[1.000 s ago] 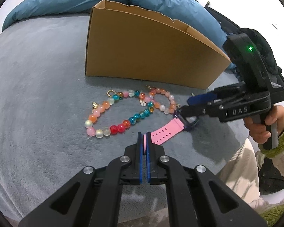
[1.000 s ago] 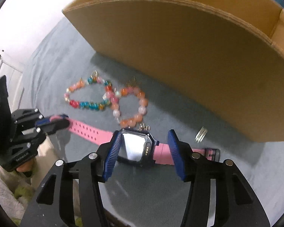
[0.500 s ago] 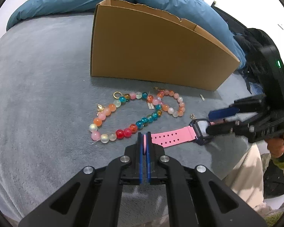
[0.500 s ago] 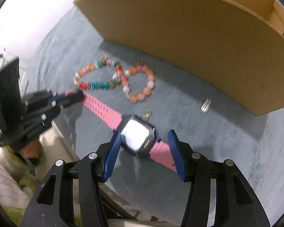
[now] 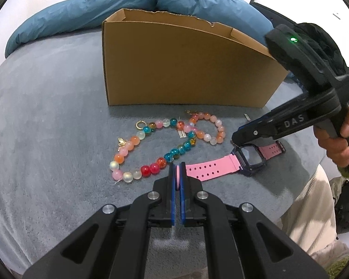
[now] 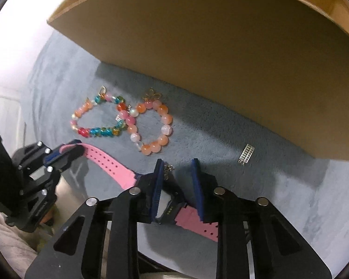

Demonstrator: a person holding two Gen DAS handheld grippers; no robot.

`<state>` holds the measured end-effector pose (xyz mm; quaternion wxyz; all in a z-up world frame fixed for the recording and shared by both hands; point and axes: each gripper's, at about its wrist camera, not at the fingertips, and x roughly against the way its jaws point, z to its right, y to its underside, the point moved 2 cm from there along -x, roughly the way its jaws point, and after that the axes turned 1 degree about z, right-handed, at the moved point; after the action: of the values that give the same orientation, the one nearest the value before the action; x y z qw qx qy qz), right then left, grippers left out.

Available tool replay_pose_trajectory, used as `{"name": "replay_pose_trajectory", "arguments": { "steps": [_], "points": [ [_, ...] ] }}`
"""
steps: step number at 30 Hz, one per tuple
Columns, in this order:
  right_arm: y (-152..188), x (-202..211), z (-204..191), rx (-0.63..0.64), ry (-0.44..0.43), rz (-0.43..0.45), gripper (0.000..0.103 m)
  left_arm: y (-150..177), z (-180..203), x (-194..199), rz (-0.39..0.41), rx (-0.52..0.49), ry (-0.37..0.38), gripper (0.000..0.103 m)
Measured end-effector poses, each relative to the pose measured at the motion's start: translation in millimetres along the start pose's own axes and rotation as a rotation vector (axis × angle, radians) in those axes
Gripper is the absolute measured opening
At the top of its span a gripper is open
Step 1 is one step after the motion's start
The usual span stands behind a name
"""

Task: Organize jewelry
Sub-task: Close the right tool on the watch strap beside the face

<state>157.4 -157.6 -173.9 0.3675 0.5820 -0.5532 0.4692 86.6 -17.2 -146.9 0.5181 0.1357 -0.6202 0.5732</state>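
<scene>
Left wrist view: pink rubber-strap watch with dark square face (image 5: 249,160) lies flat on grey blanket (image 5: 46,139), long way left-right. Left gripper (image 5: 178,174) pinches strap end tight.

Right wrist view: right gripper (image 6: 176,181) jaws just closing around watch face, face half hidden; whether pads touch, hard to tell.

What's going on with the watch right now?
A person works two handheld grippers on a grey blanket. The left gripper is shut on the pink watch strap's end. The right gripper straddles the watch case, its jaws just closing. Two bead bracelets lie untouched before the cardboard box.
</scene>
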Motion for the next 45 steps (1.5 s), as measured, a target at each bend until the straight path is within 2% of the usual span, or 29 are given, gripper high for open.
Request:
{"name": "replay_pose_trajectory", "arguments": {
  "steps": [7, 13, 14, 22, 25, 29, 31, 33, 35, 40, 45],
  "points": [
    [-12, -11, -14, 0.125, 0.124, -0.073, 0.008, 2, -2, 3, 0.019, 0.0, 0.009, 0.003],
    [-3, -8, -17, 0.095, 0.185, -0.021, 0.002, 8, -8, 6, 0.019, 0.012, 0.017, 0.003],
    [13, -4, -15, 0.081, 0.182, -0.011, 0.002, 8, -9, 7, 0.019, 0.013, 0.017, 0.003],
    [20, 1, -7, 0.027, 0.19, 0.035, 0.001, 10, -8, 21, 0.03, 0.012, 0.013, 0.003],
    [27, -9, -4, 0.014, 0.188, 0.054, 0.001, 12, -9, 28, 0.03, 0.018, 0.014, 0.003],
    [40, 2, 3, -0.034, 0.126, 0.129, 0.001, 17, -10, 31, 0.014, 0.025, -0.004, 0.003],
    [49, 14, 15, -0.057, 0.095, 0.183, 0.008, 18, -9, 31, 0.011, 0.028, -0.009, 0.003],
    [62, 36, 22, -0.087, 0.09, 0.252, 0.03, 18, -8, 30, 0.011, 0.032, -0.013, 0.003],
    [78, 50, 32, -0.129, 0.087, 0.308, 0.036, 18, -7, 29, 0.009, 0.035, -0.021, 0.003],
    [118, 52, 67, -0.281, -0.008, 0.35, 0.042, 17, -10, 23, -0.012, 0.054, -0.044, 0.003],
    [124, 41, 89, -0.364, -0.092, 0.346, 0.043, 17, -11, 16, -0.03, 0.059, -0.076, 0.003]
  ]
}}
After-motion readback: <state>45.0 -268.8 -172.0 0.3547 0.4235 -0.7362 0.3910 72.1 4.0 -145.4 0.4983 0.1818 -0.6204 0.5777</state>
